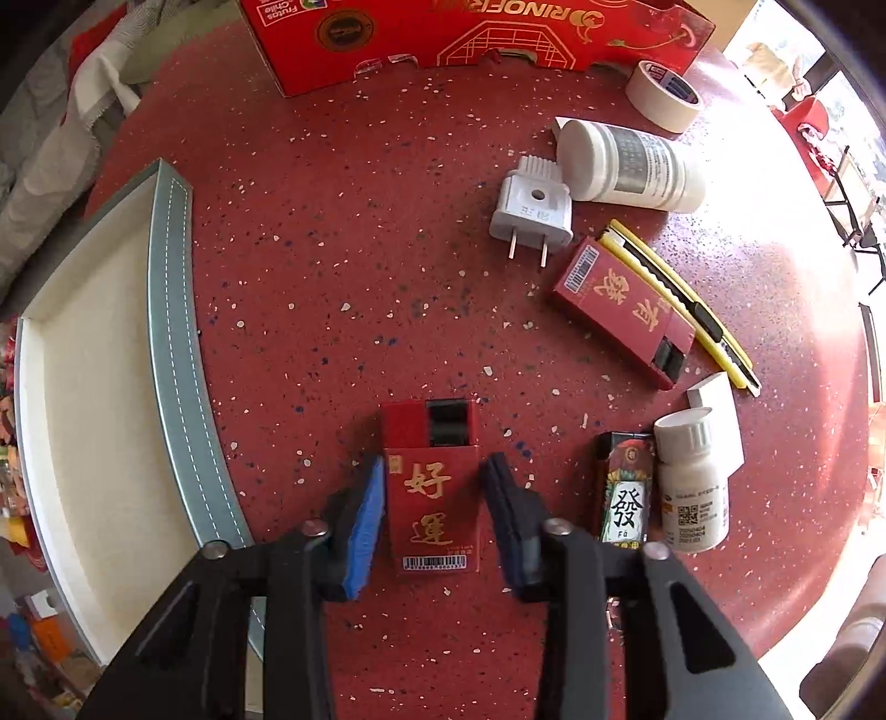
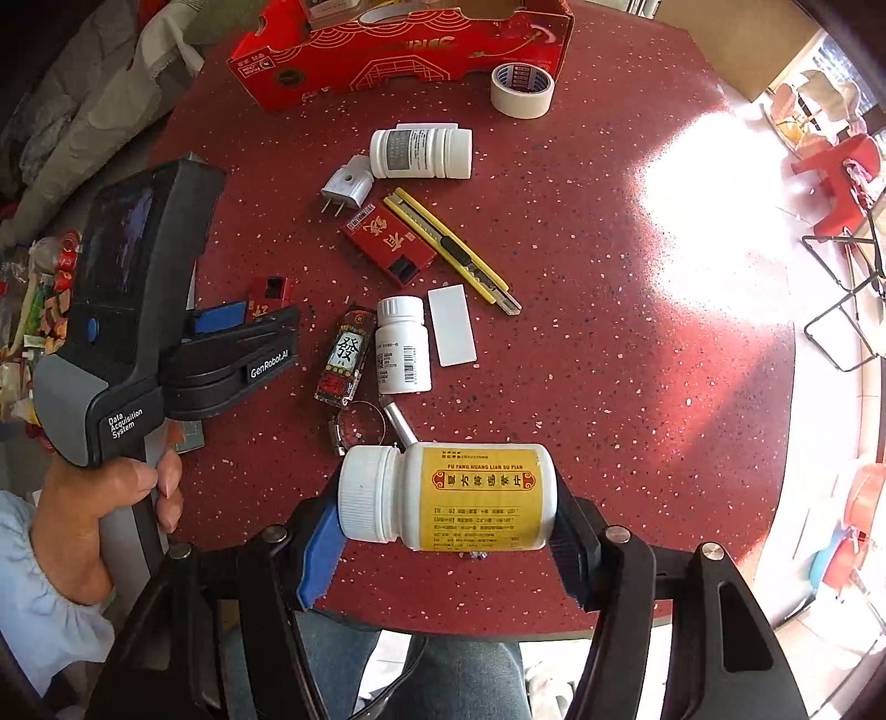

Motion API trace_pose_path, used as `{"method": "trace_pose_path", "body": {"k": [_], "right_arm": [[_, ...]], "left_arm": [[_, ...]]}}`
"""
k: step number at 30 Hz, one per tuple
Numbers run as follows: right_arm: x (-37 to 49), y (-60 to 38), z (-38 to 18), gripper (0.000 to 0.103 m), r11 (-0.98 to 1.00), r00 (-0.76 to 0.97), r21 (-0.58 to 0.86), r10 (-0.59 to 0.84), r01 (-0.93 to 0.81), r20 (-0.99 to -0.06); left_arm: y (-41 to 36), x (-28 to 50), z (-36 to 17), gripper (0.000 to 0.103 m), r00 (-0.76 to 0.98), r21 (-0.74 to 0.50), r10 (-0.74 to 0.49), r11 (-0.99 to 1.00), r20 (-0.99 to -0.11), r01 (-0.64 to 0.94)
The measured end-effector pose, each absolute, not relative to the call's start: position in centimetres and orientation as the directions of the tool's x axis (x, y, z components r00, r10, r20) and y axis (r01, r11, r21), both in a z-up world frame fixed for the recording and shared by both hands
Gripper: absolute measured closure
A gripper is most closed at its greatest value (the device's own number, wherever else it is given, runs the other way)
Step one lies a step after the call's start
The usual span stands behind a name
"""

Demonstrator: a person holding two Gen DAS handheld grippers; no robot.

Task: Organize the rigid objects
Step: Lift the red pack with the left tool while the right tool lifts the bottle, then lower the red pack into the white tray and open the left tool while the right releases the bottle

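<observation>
A small red box with gold characters (image 1: 432, 498) lies flat on the red speckled table (image 1: 332, 249). My left gripper (image 1: 434, 471) points down over it, and its blue pads (image 1: 365, 515) sit against the box's two long sides. In the right wrist view the same box (image 2: 269, 293) peeks out past the left gripper (image 2: 243, 324), which a hand holds. My right gripper (image 2: 448, 498) is shut on a white bottle with a yellow label (image 2: 476, 498). The bottle is held sideways above the table's near edge, cap to the left.
A grey-rimmed tray (image 1: 171, 332) lies to the left. On the right lie a plug (image 1: 531, 210), a white bottle (image 1: 631, 166), another red box (image 1: 620, 310), a yellow knife (image 1: 681, 304), a lighter (image 1: 623, 493) and a small upright bottle (image 1: 692, 487). A tape roll (image 1: 662, 94) and a red carton (image 1: 470, 39) are at the back.
</observation>
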State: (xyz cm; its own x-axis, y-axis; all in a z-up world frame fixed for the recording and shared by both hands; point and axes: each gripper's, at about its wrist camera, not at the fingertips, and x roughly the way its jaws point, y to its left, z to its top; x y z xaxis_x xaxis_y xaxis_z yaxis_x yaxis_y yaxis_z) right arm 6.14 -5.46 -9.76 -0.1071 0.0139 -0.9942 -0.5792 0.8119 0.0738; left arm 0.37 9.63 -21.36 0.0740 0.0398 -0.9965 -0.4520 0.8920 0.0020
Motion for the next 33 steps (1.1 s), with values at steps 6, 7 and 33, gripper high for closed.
{"method": "trace_pose_path", "body": {"k": [6, 7, 33], "right_arm": [[6.2, -3.8, -8.9, 0.038, 0.779, -0.086, 0.083, 0.038, -0.621, -0.996], [6.1, -3.5, -8.8, 0.038, 0.772, -0.083, 0.085, 0.042, -0.63, -0.996], [-2.3, 16.1, -7.3, 0.038, 0.407, -0.163, 0.217, 0.165, -0.887, -0.973]], "left_arm": [[10.5, -1.7, -18.3, 0.066, 0.166, -0.11, -0.029, 0.857, -0.986, -0.503], [10.8, -2.2, -17.4, 0.066, 0.189, -0.127, -0.033, 0.849, -0.981, -0.512], [22.7, -19.5, -10.7, 0.066, 0.203, -0.072, 0.208, 0.507, -0.957, -0.859]]}}
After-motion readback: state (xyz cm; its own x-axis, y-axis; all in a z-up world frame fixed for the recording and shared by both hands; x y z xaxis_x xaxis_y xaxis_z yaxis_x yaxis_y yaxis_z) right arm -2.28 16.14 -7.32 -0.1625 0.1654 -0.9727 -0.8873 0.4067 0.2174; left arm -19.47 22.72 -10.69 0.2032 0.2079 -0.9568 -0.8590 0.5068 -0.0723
